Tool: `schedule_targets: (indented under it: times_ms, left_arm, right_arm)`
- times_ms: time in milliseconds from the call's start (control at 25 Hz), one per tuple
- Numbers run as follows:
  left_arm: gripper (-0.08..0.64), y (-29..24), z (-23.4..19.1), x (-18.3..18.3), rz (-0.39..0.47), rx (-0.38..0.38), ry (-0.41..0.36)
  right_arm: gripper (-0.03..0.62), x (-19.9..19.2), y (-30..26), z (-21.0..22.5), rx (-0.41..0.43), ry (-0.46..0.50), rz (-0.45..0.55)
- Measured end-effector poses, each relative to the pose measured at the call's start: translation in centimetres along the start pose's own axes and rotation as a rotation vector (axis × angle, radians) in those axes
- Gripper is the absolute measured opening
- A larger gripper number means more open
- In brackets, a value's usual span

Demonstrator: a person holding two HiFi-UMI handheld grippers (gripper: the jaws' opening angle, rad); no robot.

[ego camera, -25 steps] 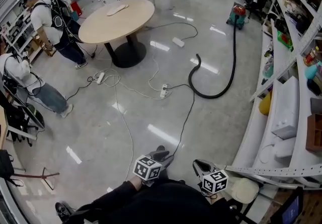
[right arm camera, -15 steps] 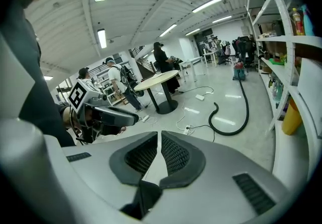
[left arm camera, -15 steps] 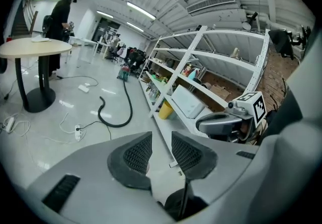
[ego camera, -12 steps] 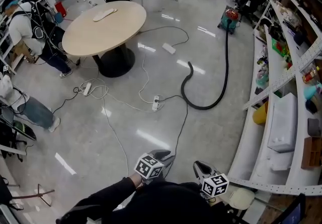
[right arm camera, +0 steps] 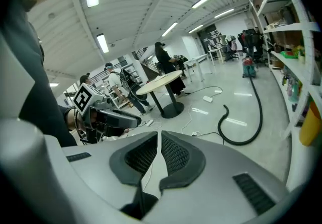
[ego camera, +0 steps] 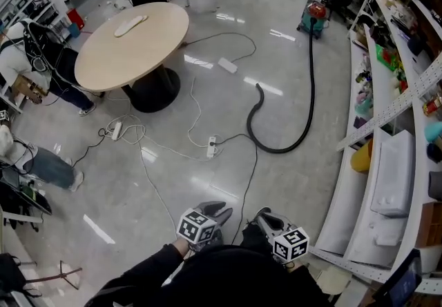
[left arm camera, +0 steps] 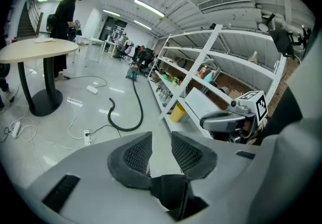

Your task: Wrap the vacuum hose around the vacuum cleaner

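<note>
Left gripper jaws slightly apart, empty. Right gripper jaws closed, empty. Vacuum hose lies curved on the floor beside the shelving and runs to the vacuum cleaner at the far end.

loc: lab/workshop | evid: open shelving w/ gear; round table; pwr strip on floor

Cables and power strip across floor
</note>
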State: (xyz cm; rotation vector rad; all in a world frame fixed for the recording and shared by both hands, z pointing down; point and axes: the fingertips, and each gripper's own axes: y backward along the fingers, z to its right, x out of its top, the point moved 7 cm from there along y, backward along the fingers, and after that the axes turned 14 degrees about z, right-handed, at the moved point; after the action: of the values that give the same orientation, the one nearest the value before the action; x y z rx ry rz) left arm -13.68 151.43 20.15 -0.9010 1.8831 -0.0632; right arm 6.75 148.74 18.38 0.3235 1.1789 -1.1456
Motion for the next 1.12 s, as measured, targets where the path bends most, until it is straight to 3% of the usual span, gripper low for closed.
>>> schedule_targets:
  times_ms: [200,400,640,840,1120]
  left_arm:
    - [0.137,-5.2,0.8,3.9,0.034,0.092,-0.01]
    - [0.137,-10.6,1.9,8.2,0.088,0.161,-0.027]
    - [0.137,-15.2,2.4,9.4,0.048,0.183,-0.021]
    - [0.137,-18.5,-0.3,11.2,0.014,0.181,-0.021]
    - [0.137,-25.2,-6.7,16.2,-0.021,0.072,-0.017]
  right_arm:
    - [0.034,5.4,-3.0,6.5,0.14,0.094,-0.003]
    - [0.034,9.2,-3.6,13.3,0.198,0.114,-0.007]
    - [0.034,10.4,-4.7,19.4,0.171,0.055,-0.025]
    - [0.034,11.4,-7.3,22.2,0.163,0.025,-0.037]
    - [0.034,14.7,-12.5,26.6,0.055,0.005,-0.05]
